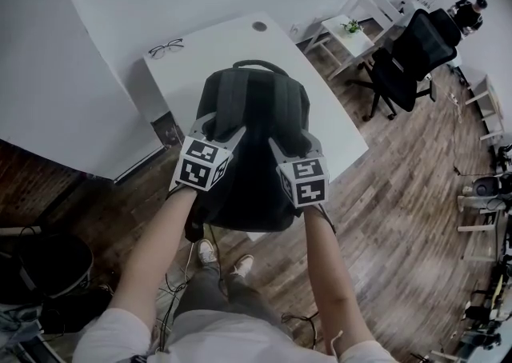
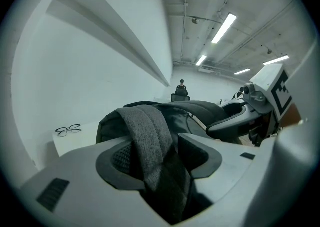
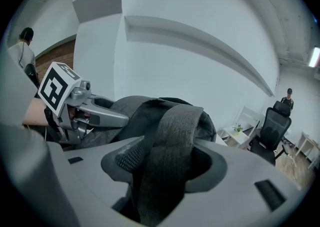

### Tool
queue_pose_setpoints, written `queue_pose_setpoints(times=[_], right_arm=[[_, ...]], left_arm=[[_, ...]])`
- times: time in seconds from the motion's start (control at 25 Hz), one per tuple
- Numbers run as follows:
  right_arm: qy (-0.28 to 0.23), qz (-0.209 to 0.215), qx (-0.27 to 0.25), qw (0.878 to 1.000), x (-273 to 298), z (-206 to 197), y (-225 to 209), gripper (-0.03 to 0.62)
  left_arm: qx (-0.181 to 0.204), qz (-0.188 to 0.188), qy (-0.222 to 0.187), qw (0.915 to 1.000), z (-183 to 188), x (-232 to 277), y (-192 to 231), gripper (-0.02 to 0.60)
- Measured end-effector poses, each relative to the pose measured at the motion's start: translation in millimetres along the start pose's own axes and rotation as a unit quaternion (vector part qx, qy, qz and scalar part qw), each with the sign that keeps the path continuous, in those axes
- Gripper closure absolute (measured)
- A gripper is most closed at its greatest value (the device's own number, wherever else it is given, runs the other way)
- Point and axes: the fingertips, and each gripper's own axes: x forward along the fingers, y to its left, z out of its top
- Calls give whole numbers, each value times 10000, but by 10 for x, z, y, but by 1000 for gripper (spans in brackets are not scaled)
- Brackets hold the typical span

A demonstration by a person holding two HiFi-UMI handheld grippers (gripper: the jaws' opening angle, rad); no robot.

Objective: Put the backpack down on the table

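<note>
A dark grey backpack (image 1: 252, 137) lies flat on the white table (image 1: 208, 45), its top handle towards the far edge and its bottom hanging over the near edge. My left gripper (image 1: 218, 125) has the left shoulder strap (image 2: 150, 136) running between its jaws; the strap leans on one pad and a gap shows at the other. My right gripper (image 1: 292, 144) straddles the right shoulder strap (image 3: 172, 146) in the same way, its jaws wide and the strap loose between them. Each gripper shows in the other's view: the right gripper (image 2: 240, 121), the left gripper (image 3: 95, 113).
A pair of glasses (image 1: 165, 48) lies at the table's far left corner. A black office chair (image 1: 408, 57) and a small white side table with a plant (image 1: 352, 29) stand to the right on the wood floor. A white wall runs behind the table.
</note>
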Motion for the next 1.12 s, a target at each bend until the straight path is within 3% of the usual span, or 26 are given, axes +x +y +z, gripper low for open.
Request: queue_pose_setpoints(times=[0.56,0.84,1.12], right_arm=[[149,-278,-151,9994,307,-231,-171,342],[72,-309,117,9994,246,-189,-287,332],[-78,-276,340,9990,38,-111,-330,330]], left_arm=[[-74,-7,261,9996,-205,259,136,287],[-94,-86,397,9991,-212,301,155,186],[-49,59,319,9995,-163,185,220,183]])
